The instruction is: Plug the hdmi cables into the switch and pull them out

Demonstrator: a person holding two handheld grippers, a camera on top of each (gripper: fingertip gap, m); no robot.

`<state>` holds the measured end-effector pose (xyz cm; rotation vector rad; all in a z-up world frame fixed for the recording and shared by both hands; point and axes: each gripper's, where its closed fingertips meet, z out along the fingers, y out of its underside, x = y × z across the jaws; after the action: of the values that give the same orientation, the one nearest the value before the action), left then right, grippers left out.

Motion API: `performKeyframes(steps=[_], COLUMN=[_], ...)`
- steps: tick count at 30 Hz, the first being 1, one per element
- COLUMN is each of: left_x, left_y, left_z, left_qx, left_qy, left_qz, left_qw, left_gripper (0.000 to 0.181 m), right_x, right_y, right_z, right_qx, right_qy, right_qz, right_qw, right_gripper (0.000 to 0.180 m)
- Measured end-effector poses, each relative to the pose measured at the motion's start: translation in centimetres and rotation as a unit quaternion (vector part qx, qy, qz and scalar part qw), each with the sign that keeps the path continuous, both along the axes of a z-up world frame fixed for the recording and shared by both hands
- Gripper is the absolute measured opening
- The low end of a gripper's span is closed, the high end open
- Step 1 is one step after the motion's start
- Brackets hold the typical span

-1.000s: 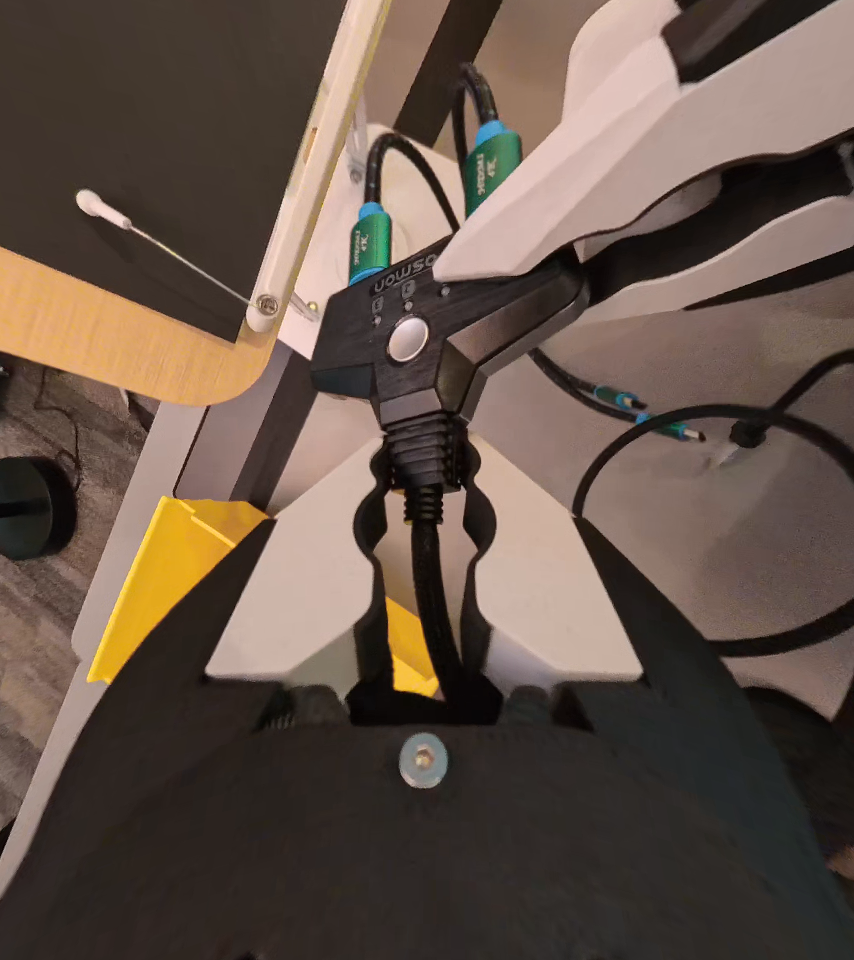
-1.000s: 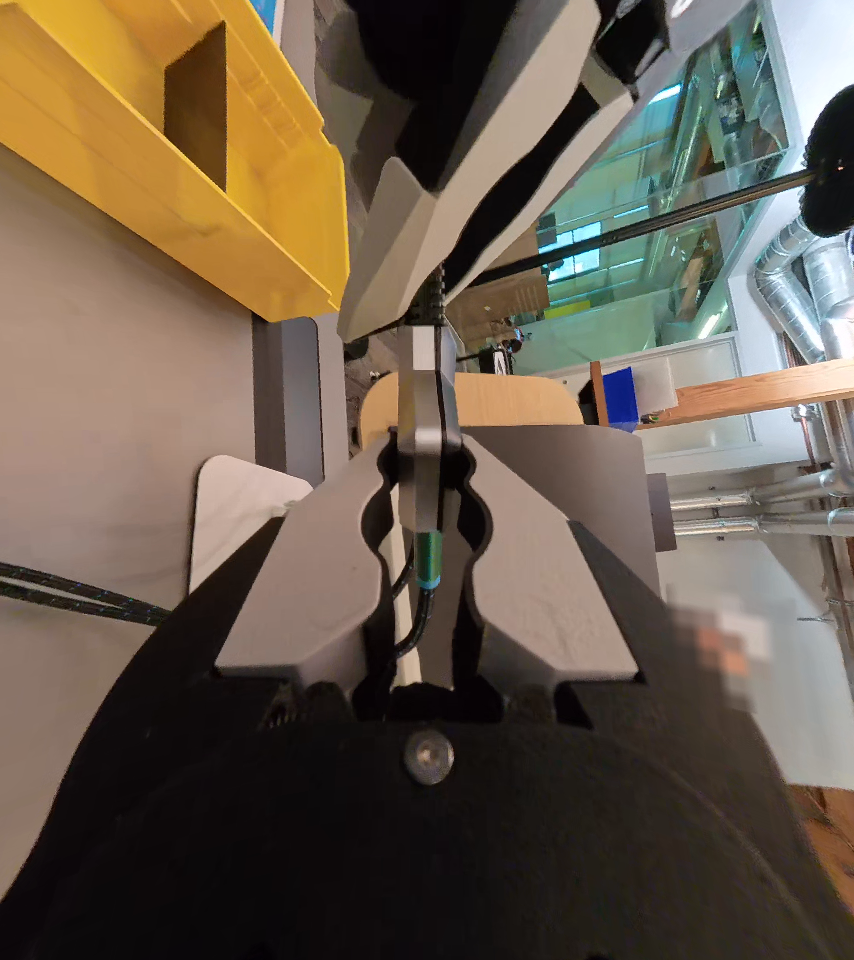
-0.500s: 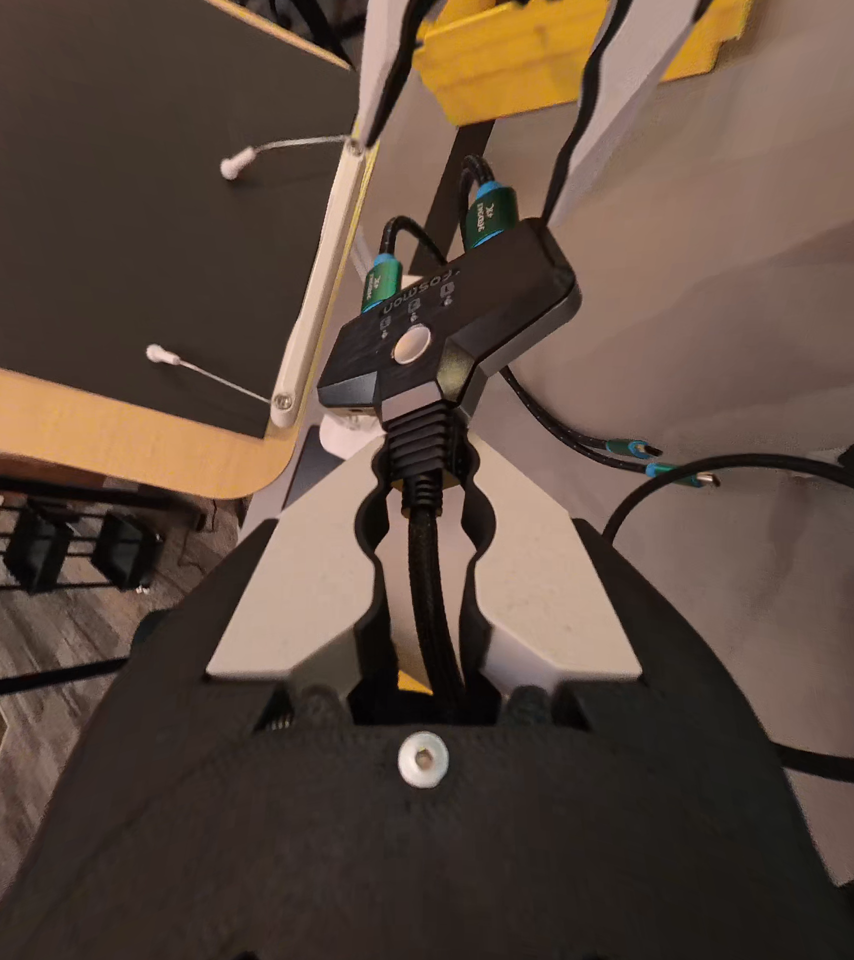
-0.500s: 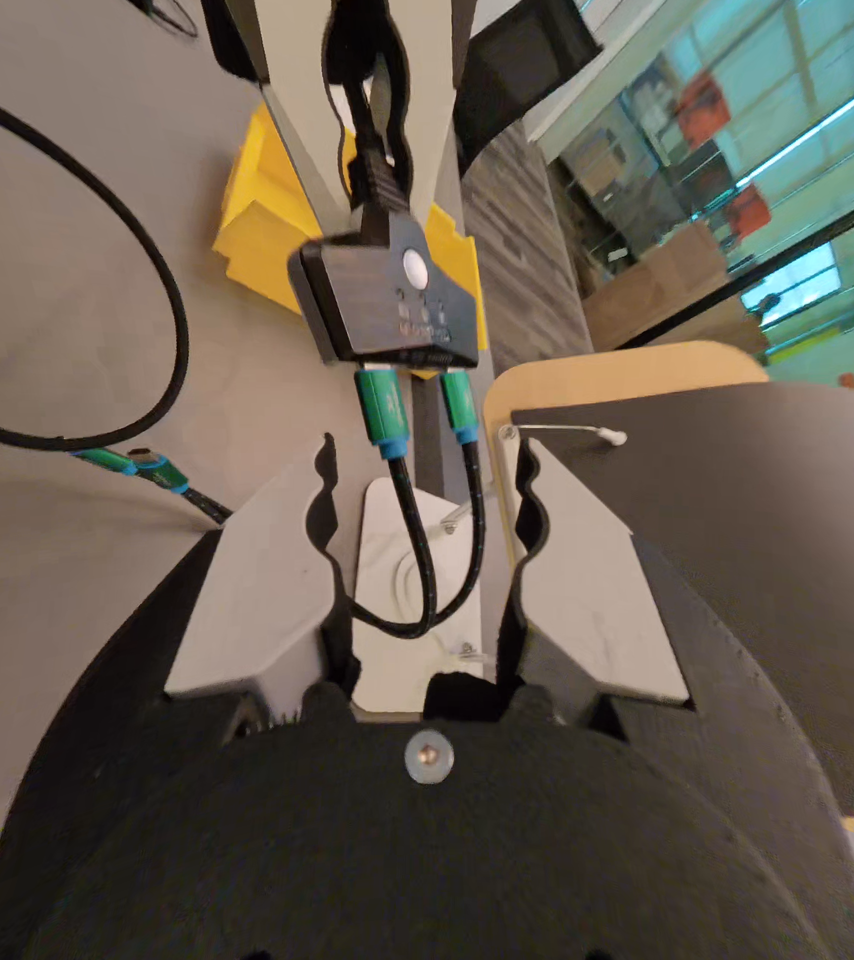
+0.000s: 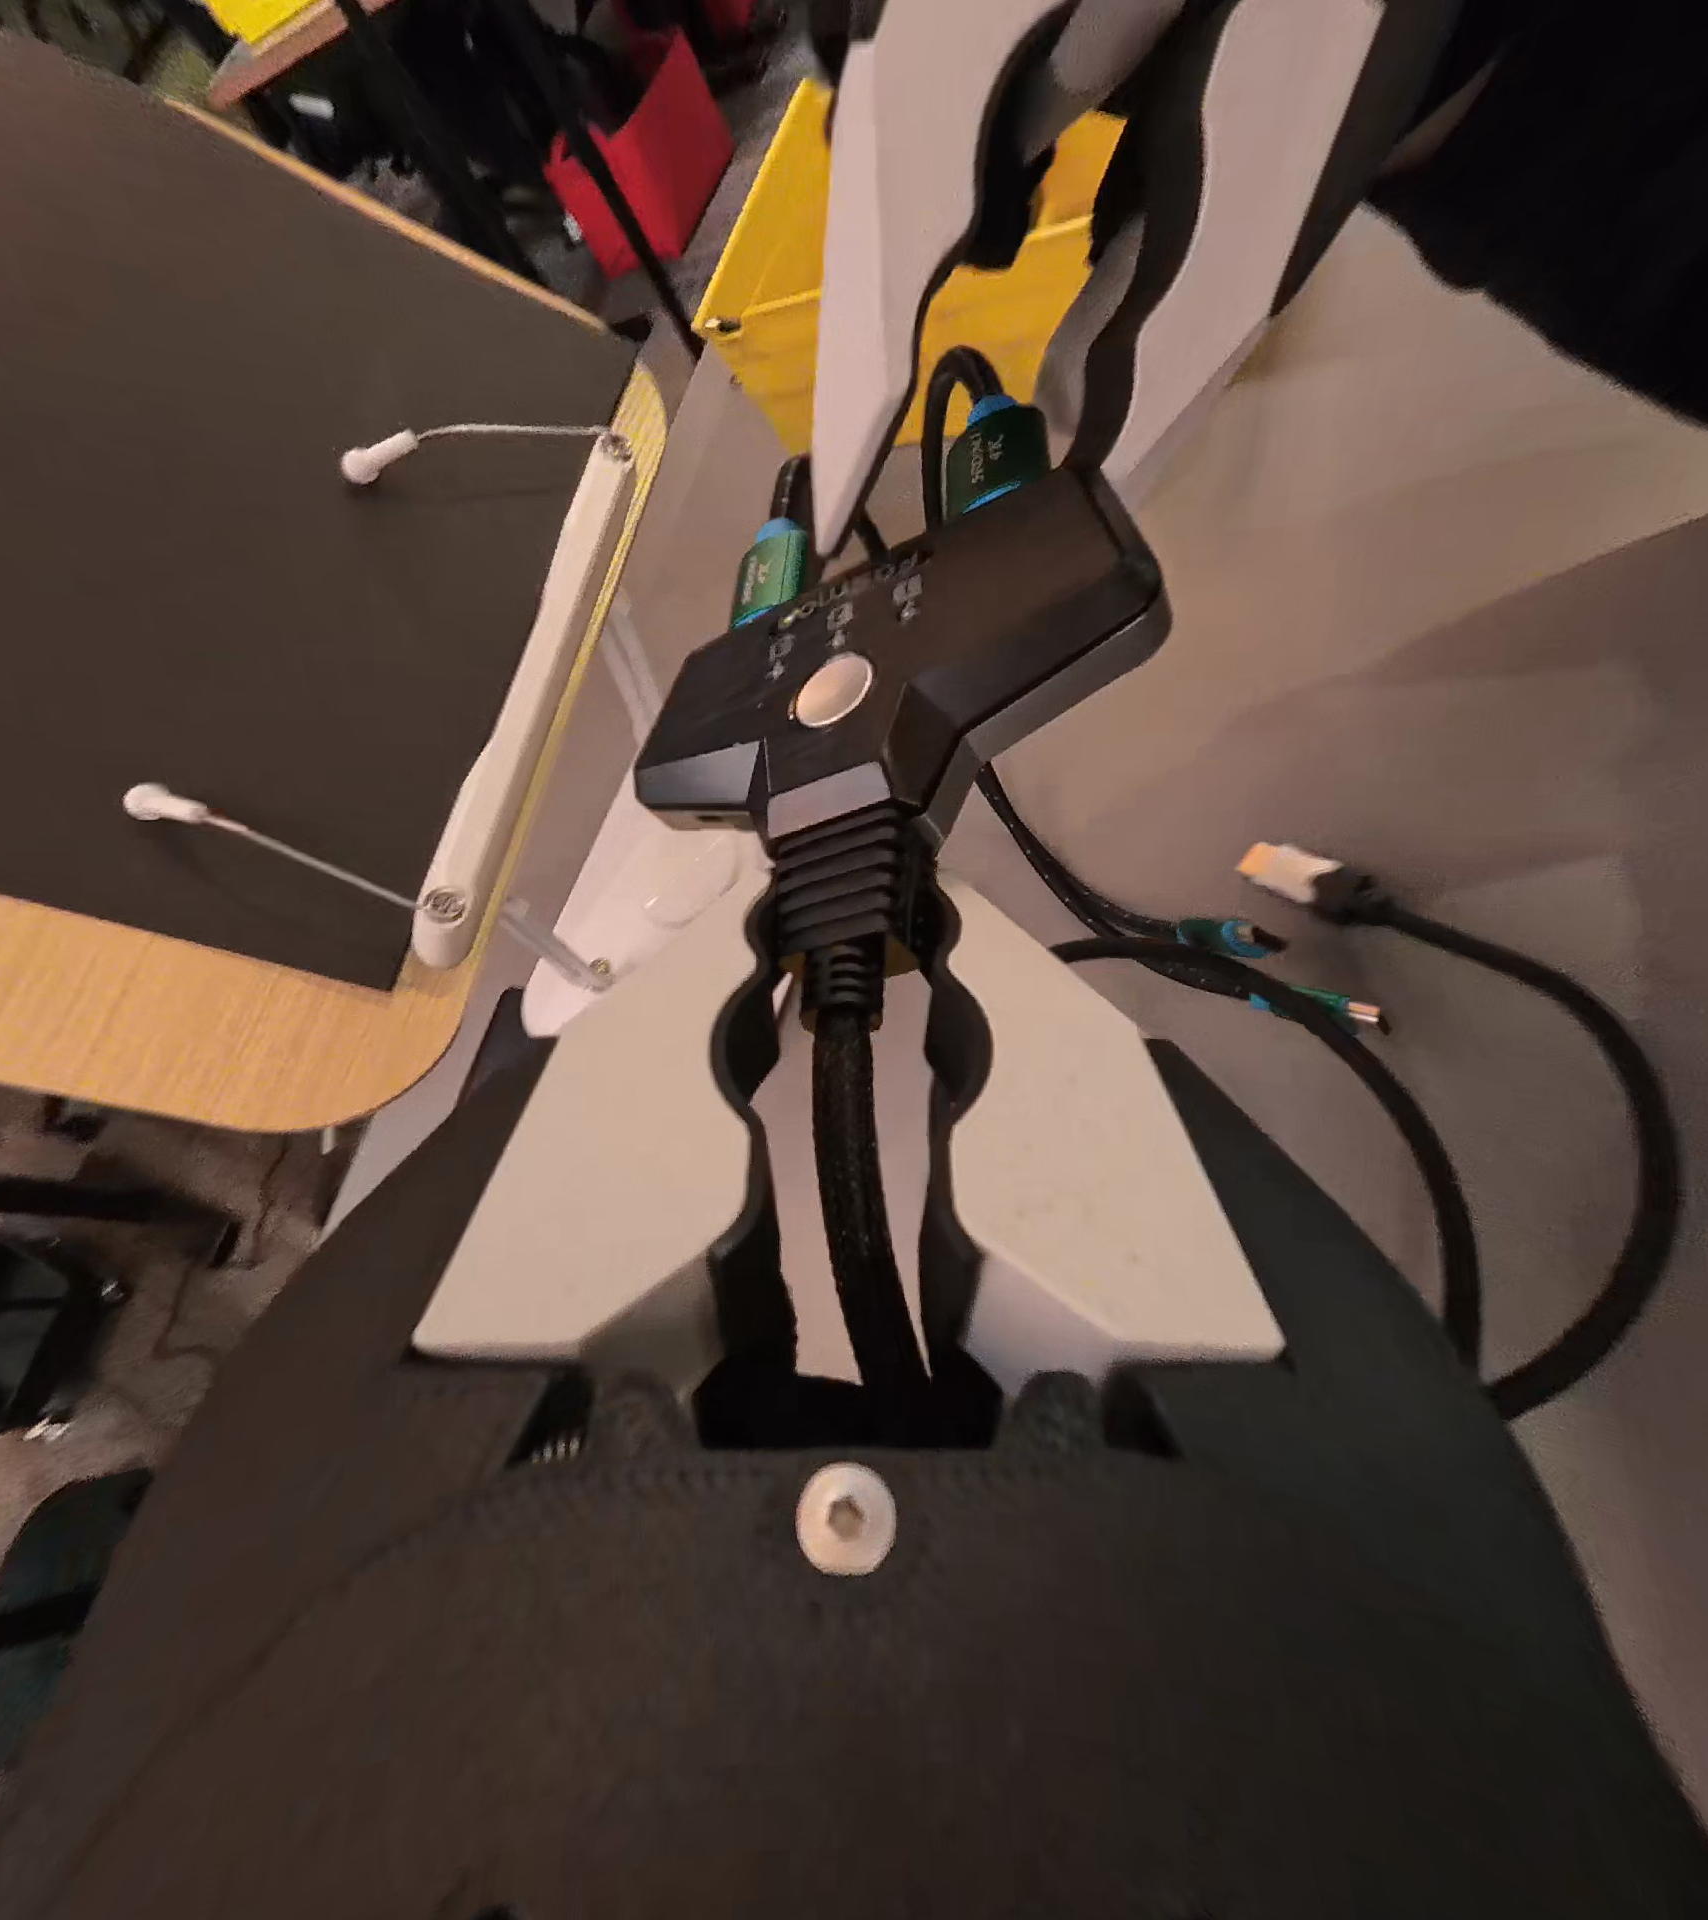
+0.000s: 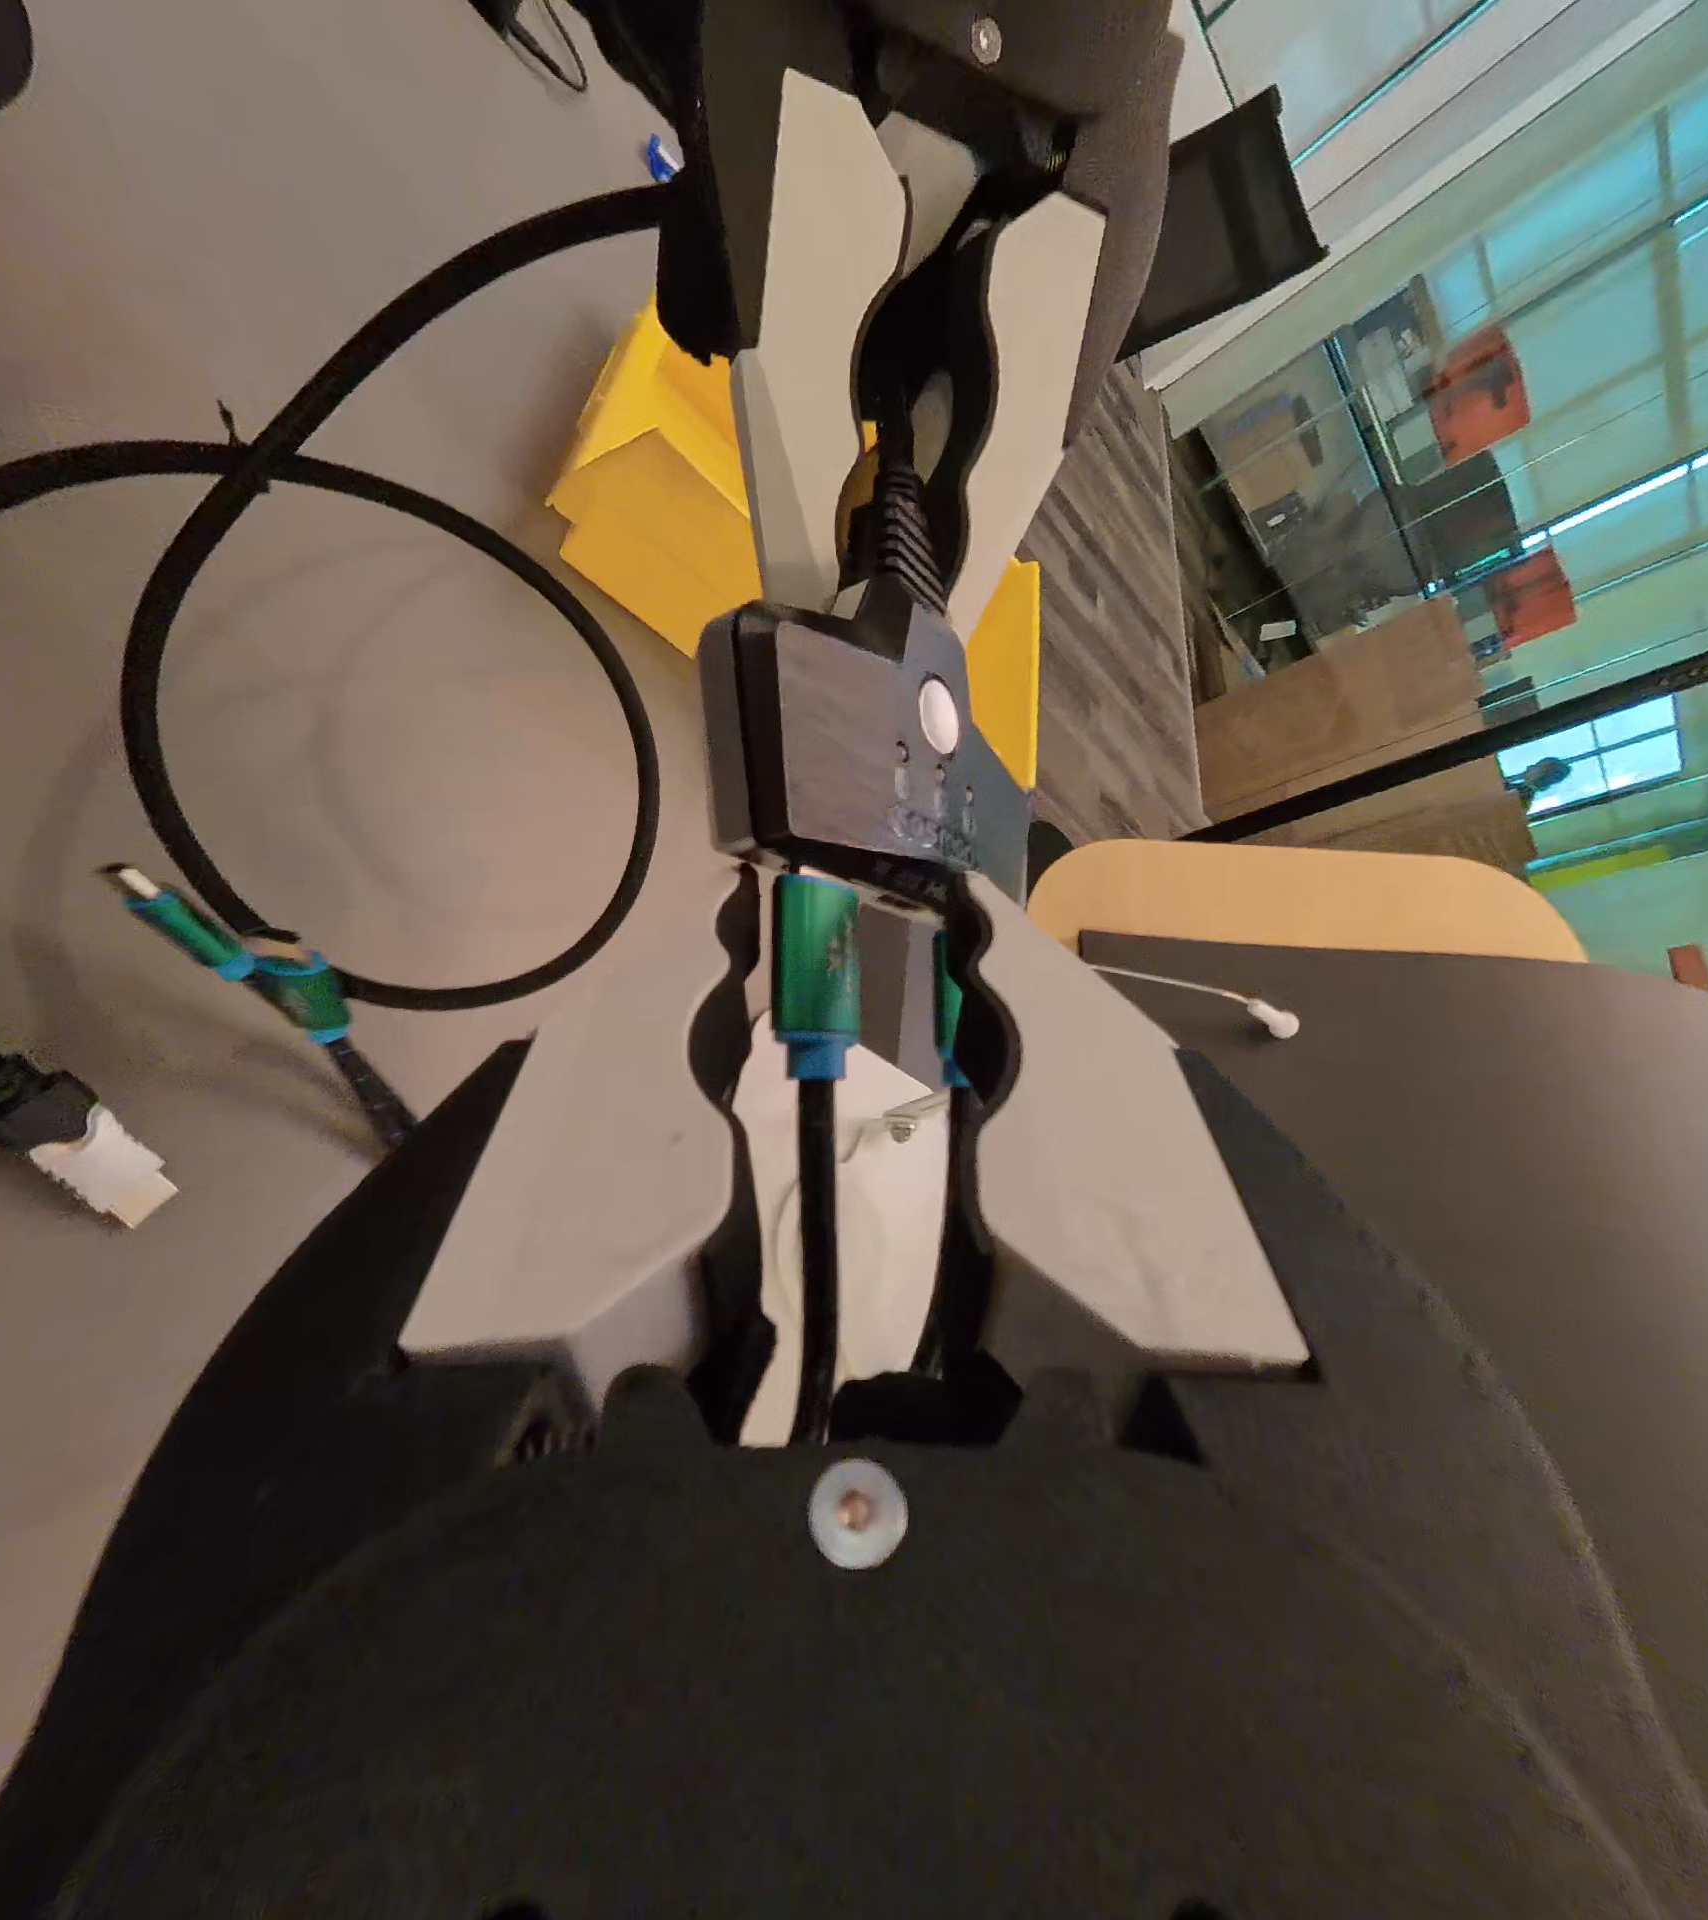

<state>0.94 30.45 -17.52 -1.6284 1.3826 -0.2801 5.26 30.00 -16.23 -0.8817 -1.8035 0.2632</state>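
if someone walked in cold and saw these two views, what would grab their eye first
Probably the black switch held in the air, the left gripper clamped on its ribbed cable neck. Two green plugs sit in its far edge, with the right gripper around them. Behind lies a yellow bin.

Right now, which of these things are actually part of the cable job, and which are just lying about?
In the job:
- black switch, held by its ribbed cable collar in the left gripper
- two green plugs in its ports
- right gripper, open around them

Lying about:
- yellow bin
- silver-tipped cable end
- two loose green cable ends
- black board
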Motion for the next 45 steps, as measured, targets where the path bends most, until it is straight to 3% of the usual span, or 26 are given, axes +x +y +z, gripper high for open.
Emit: performKeyframes(steps=[7,15,16,21,25,28,31,34,39,42,45], left_x=[0.3,0.5,0.3,-1.1,-1.9,-1.3,-1.0,-0.4,-0.7,-0.7,-0.6], left_y=[-0.7,-0.7,-0.5,1.1,1.7,1.1,0.9,-0.1,-1.5,-1.7,-1.9], left_z=[-0.2,-1.3,-1.5,-1.0,-0.5,-1.3,-2.6,-3.7,-4.8,-4.8,-4.9], left_qx=[-0.058,-0.116,-0.119,-0.075,0.022,0.034,-0.003,-0.106,-0.251,-0.29,-0.323], left_qy=[-0.071,-0.099,-0.091,-0.039,0.072,0.146,0.189,0.195,0.197,0.184,0.168], left_qz=[-0.044,-0.061,-0.054,0.006,0.044,0.042,0.037,0.014,0.001,0.008,0.02], left_qw=[0.995,0.986,0.987,0.996,0.996,0.988,0.981,0.975,0.948,0.939,0.931], left_gripper=[0.021,0.023,0.026,0.078,0.093,0.093,0.088,0.087,0.11,0.118,0.106], right_x=[-1.4,-2.2,-2.3,-2.9,-3.2,-3.5,-3.8,-4.4,-5.0,-5.1,-5.0], right_y=[-0.6,-0.2,-0.2,0.0,0.3,0.3,0.1,-0.5,-0.7,-0.6,0.0], right_z=[-0.4,-0.6,-0.8,-1.4,-1.7,-1.6,-1.5,-1.4,-1.4,-1.2,-1.2], right_qx=[0.037,0.079,0.084,0.092,0.101,0.114,0.138,0.155,0.172,0.178,0.186], right_qy=[-0.018,-0.033,-0.037,-0.049,-0.058,-0.06,-0.068,-0.073,-0.077,-0.075,-0.08], right_qz=[0.0,-0.02,-0.022,-0.029,-0.038,-0.042,-0.047,-0.045,-0.047,-0.053,-0.068], right_qw=[0.999,0.996,0.996,0.994,0.992,0.991,0.987,0.984,0.981,0.98,0.977], right_gripper=[0.041,0.023,0.023,0.022,0.023,0.022,0.023,0.022,0.021,0.021,0.021])
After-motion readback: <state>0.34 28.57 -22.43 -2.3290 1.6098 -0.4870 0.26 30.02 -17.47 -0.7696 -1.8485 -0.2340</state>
